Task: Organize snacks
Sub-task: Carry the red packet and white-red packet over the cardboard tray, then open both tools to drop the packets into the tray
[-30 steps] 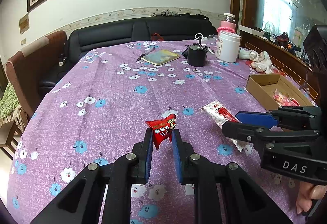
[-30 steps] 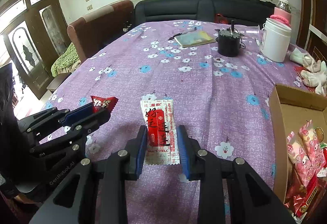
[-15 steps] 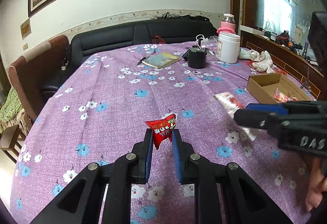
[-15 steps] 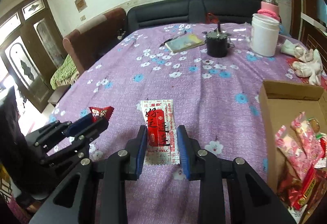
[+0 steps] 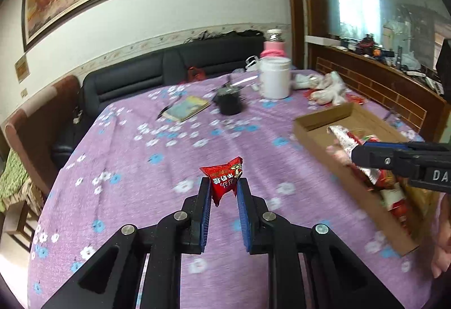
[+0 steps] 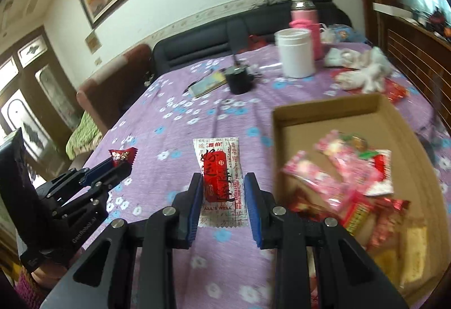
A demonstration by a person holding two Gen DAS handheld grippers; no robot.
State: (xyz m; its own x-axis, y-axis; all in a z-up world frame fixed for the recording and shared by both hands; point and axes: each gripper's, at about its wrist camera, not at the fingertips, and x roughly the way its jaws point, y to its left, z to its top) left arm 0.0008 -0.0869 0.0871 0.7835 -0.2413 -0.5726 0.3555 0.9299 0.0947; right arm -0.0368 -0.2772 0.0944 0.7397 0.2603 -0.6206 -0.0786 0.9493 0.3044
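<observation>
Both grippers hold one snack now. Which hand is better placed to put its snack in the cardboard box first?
Probably the right. The right gripper, shut on the white-and-red packet, is already over the cardboard box; the left gripper holds its red candy over the tablecloth.

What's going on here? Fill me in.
A person is sorting snacks with two handheld grippers. The left gripper is shut on a red candy; the right gripper is shut on a white-and-red packet. Both are held above the purple tablecloth, beside a cardboard box that already holds several snacks.
</observation>
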